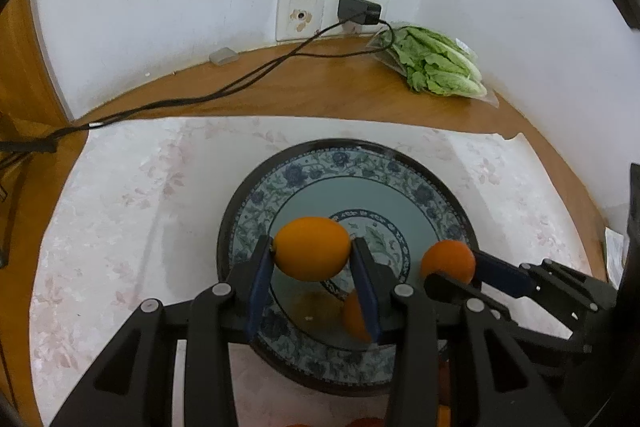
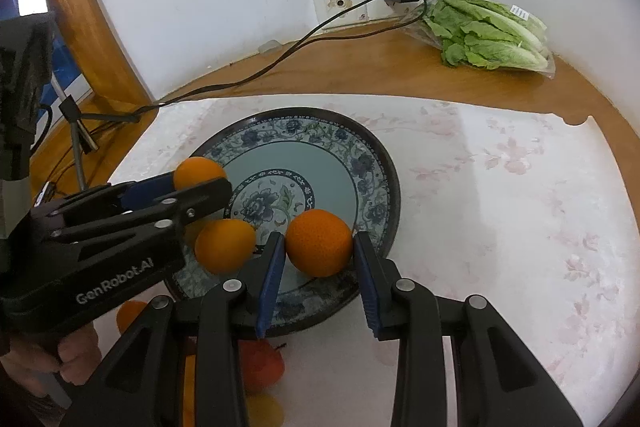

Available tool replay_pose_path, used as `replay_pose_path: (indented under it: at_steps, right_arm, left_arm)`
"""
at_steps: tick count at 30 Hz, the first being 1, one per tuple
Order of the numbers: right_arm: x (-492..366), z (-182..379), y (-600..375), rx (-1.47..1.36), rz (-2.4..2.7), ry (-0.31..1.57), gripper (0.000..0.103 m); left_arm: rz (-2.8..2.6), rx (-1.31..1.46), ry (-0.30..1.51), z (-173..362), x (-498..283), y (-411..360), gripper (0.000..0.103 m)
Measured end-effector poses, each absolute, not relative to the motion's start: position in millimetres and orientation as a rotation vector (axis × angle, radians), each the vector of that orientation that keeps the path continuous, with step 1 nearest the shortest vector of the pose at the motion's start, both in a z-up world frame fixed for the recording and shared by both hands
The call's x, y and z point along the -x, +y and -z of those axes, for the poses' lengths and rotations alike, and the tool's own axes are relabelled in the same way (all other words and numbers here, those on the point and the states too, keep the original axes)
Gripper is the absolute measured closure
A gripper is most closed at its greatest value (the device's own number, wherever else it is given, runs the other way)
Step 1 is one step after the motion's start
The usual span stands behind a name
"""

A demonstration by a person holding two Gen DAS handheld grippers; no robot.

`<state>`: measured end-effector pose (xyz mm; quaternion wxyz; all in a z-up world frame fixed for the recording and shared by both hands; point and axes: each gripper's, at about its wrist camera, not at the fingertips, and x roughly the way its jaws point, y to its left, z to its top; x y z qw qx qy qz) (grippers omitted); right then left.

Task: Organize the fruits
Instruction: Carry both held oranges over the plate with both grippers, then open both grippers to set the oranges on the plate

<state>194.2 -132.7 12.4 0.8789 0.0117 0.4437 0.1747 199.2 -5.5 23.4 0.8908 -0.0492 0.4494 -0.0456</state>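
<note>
Left wrist view: an oval orange (image 1: 311,247) is clamped between the two blue-padded fingers of the left gripper (image 1: 312,255) and is held above the blue floral plate (image 1: 340,163). A second orange lying on the plate (image 1: 354,315) is partly hidden behind the right-hand finger. At the right of this view the right gripper (image 1: 450,269) is seen gripping a rounder orange (image 1: 447,262) over the plate's rim. The plate is set on a white floral cloth (image 1: 120,207) spread over the wooden bench (image 1: 320,83). Bagged lettuce (image 1: 436,65) is laid at the back of the bench near the wall, just beside a wall socket with a black charger (image 1: 358,11) plugged in; its cable (image 1: 200,99) is trailed across the bench to the left.

Right wrist view: the rounder orange (image 2: 319,242) is grasped between the right gripper's fingers (image 2: 319,251) above the near edge of the plate (image 2: 384,163). The left gripper (image 2: 200,183) is reached in from the left, closed on its orange (image 2: 199,171), of which only part is seen. The loose orange (image 2: 225,246) is seen on the plate's near-left side, between the two grippers. Below the plate, on the cloth (image 2: 520,227), a red fruit (image 2: 262,363), a yellow fruit (image 2: 266,409) and another orange fruit (image 2: 130,313) are partly hidden by the grippers. The lettuce (image 2: 488,33) is seen at the back right.
</note>
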Motion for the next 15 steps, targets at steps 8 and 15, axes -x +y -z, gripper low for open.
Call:
replay_pose_path:
  at_steps: [8,15]
  right_arm:
    - [-190.5,-8.9,-133.3,-0.029,-0.373,0.878,0.067]
    - [-186.7,-6.9,-131.3,-0.022,-0.369,0.855,0.067]
  left_arm:
    - [0.06,0.114,0.932,-15.6,-203.1,-1.0,0.062]
    - [0.06,0.105,0.929,-14.3,-202.8,0.4,0.062]
